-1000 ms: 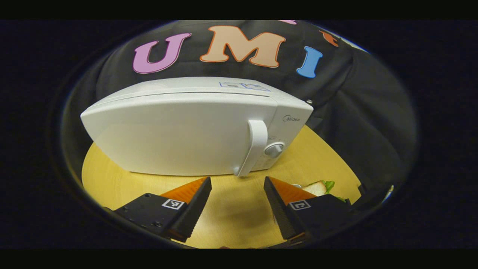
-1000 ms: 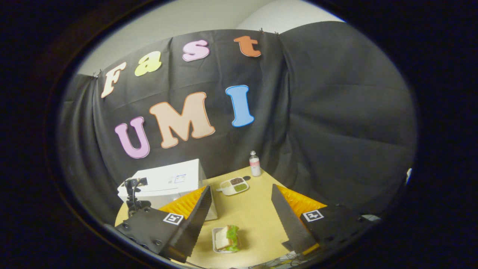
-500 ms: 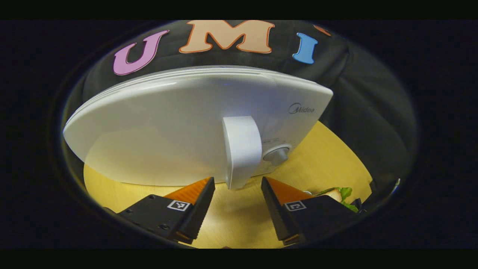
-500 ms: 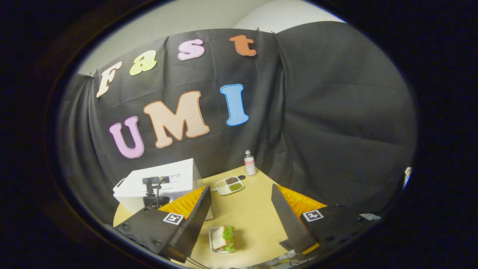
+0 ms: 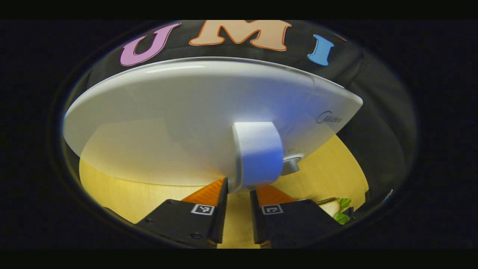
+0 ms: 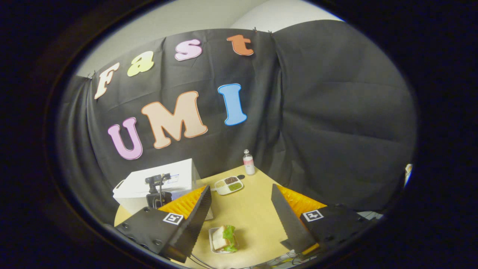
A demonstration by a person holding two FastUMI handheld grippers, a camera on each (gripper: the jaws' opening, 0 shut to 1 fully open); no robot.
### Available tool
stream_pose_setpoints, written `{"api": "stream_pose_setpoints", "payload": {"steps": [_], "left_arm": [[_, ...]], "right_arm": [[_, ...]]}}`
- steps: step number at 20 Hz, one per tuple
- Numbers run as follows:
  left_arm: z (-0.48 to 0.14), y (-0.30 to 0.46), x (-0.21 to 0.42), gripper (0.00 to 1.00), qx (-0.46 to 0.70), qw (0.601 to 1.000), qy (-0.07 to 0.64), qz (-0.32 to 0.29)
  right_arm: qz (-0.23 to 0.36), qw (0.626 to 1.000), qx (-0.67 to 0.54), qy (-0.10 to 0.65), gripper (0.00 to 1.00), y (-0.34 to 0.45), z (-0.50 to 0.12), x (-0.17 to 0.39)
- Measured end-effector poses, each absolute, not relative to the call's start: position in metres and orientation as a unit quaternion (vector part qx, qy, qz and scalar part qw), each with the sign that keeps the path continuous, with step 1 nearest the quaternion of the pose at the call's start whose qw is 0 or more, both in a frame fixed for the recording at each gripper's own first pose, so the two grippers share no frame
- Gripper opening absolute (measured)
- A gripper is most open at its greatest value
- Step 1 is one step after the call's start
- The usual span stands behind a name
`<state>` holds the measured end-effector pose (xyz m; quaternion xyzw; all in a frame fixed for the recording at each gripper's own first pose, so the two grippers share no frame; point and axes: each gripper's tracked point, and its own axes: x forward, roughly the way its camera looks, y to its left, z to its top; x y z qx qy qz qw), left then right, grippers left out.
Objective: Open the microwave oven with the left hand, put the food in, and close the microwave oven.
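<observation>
Now that the microwave front looms much closer than 1 second ago, the left gripper has narrowed its fingers around the door handle; whether they truly pinch it I cannot tell. The door looks shut. The right gripper hangs open above the sandwich on the table.

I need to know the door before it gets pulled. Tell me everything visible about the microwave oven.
The microwave oven is a white, glossy, plastic-looking box standing upright on the wooden table against the black cloth. Its door is closed. A white vertical handle sits right of the door, with a round knob beside it. The left gripper has its fingers narrowed at the handle's lower end; contact is unclear.
</observation>
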<state>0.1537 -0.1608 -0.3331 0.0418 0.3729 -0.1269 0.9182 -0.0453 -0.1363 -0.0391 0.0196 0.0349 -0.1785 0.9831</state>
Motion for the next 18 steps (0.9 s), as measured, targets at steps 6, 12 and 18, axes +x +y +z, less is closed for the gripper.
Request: {"api": "stream_pose_setpoints", "payload": {"steps": [6,12,18], "left_arm": [[-0.335,-0.160,0.154,0.26,0.095,0.919,0.359,-0.132],[-0.335,-0.159,0.151,0.11,0.084,0.923,0.356,-0.118],[-0.331,-0.157,0.149,0.08,0.081,0.940,0.318,-0.091]], "right_arm": [[-0.167,0.985,0.020,0.032,0.99,-0.131,-0.038,-0.047],[-0.161,0.986,0.025,0.036,0.92,-0.129,-0.042,-0.057],[-0.156,0.987,0.018,0.036,0.92,-0.126,-0.042,-0.070]]}}
